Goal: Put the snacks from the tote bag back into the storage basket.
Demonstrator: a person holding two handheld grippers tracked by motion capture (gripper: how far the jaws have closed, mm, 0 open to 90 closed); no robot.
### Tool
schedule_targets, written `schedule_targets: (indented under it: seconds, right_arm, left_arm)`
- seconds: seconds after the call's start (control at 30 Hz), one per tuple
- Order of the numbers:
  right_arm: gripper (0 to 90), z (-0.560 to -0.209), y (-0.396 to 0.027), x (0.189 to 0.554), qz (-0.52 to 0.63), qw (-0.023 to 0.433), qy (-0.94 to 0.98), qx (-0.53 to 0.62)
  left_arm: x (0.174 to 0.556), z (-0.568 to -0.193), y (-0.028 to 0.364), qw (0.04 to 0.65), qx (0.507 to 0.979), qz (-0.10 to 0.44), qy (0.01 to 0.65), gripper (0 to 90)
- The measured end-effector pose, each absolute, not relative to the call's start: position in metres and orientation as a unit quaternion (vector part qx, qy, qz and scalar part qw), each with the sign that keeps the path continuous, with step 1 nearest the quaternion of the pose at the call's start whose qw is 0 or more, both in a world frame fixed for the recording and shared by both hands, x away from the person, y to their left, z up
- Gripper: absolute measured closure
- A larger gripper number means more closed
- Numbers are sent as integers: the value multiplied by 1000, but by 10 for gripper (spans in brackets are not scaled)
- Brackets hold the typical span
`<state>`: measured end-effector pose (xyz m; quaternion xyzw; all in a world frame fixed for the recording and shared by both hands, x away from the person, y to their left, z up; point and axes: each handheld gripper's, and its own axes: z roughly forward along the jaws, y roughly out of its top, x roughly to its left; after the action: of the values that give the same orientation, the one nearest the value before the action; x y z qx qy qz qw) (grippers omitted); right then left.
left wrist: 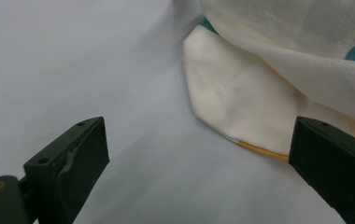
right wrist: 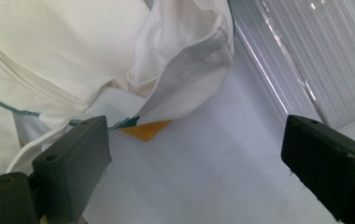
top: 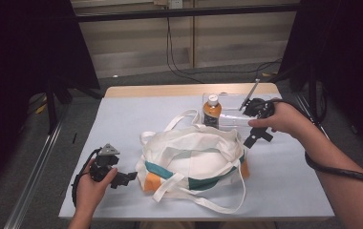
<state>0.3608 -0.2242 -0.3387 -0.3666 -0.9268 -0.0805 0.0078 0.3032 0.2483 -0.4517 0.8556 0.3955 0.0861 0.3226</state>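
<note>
A white cloth tote bag (top: 191,160) with teal and orange panels lies slumped in the middle of the worktop (top: 122,119), its mouth gaping and its long straps (top: 203,200) trailing loose toward the person. It looks light and limp; the cloth will likely fold and sag wherever it is lifted, so the rim of the mouth or a strap seems the surest hold, one on each side. Just behind the bag stands a small bottle (top: 211,110) with a white cap and orange contents, beside a clear plastic tray (top: 232,117); its label is too small to read, and no writing shows on the bag. The left gripper (top: 122,180) sits just left of the bag's orange corner, jaws spread and empty. The right gripper (top: 256,137) hovers at the bag's far right rim, jaws likewise wide apart, holding nothing.
</note>
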Motion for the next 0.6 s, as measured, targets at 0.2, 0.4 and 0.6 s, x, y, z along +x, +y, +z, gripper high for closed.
schedule_targets:
  seconds: [0.2, 0.4, 0.6]
  right_arm:
    - [83, -344, -232, 355, -75, 10, -926, -371]
    - [83, -350, -236, 348, -77, 12, -923, -376]
    - [82, -356, -241, 343, -85, 17, -924, -374]
  left_arm:
    - [303, -452, 248, 323, 855, 90, 396, 46]
    - [303, -452, 247, 325, 854, 88, 396, 46]
    - [304, -452, 248, 323, 854, 90, 398, 46]
